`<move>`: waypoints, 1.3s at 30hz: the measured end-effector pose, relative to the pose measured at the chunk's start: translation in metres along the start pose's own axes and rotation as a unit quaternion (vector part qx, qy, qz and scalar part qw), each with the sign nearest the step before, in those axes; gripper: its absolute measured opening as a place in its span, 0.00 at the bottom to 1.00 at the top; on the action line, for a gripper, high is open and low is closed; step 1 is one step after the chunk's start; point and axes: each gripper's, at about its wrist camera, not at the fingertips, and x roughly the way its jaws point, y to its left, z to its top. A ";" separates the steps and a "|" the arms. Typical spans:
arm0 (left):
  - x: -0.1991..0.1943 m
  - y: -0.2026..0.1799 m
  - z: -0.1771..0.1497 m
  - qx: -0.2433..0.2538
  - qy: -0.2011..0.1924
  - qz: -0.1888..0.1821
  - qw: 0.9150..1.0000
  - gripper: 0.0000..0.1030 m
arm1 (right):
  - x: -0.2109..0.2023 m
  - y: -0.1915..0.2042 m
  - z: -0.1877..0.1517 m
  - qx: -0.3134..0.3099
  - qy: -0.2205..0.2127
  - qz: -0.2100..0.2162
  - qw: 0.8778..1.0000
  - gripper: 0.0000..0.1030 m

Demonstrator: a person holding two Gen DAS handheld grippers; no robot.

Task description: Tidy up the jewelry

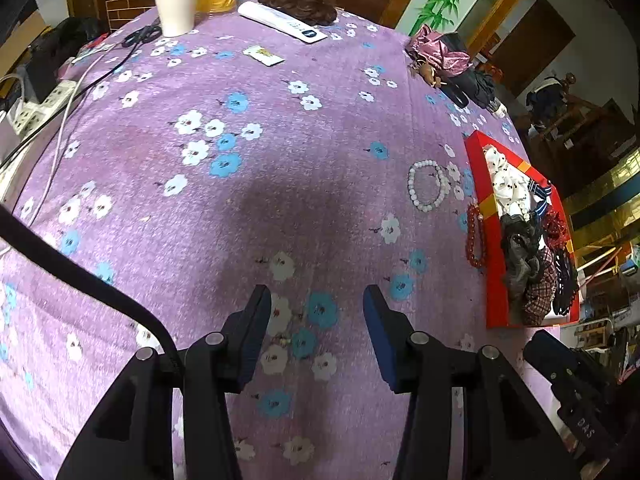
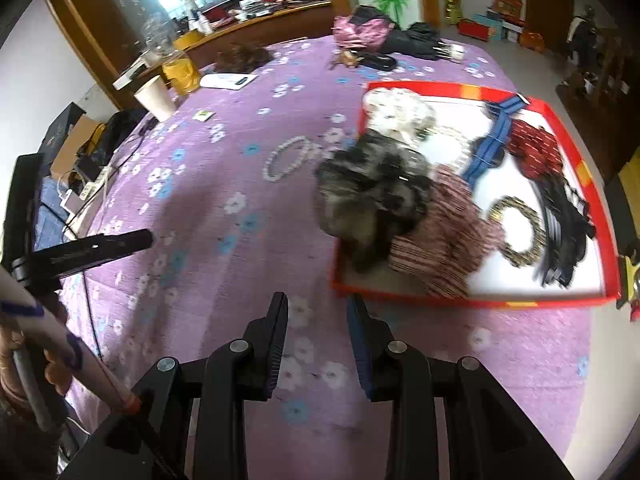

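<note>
Left wrist view: the left gripper (image 1: 316,300) hangs over bare purple cloth (image 1: 280,184), fingers apart, grasping nothing. A white bracelet (image 1: 427,185) lies well ahead, near the red box (image 1: 496,280); a red bracelet (image 1: 475,236) touches the box wall. Likely a pause between pickups; next calls for reaching to one bracelet.

Right wrist view: the right gripper (image 2: 318,312), fingers apart and empty, sits just before the box's (image 2: 472,302) near wall. Blur smears the scrunchies (image 2: 372,196) inside; the red bracelet is hidden here.
</note>
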 end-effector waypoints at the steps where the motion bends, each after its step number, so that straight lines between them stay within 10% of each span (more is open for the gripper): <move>1: 0.002 0.000 0.003 0.002 0.002 -0.002 1.000 0.45 | 0.003 0.005 0.003 -0.006 0.000 0.002 1.000 0.31; 25: 0.107 -0.107 0.106 0.185 0.015 0.014 0.983 0.45 | 0.052 0.029 0.015 -0.017 0.010 -0.040 0.999 0.31; 39: 0.089 -0.045 0.090 0.163 0.030 0.062 0.984 0.36 | 0.074 0.049 0.030 -0.066 0.012 -0.070 0.995 0.48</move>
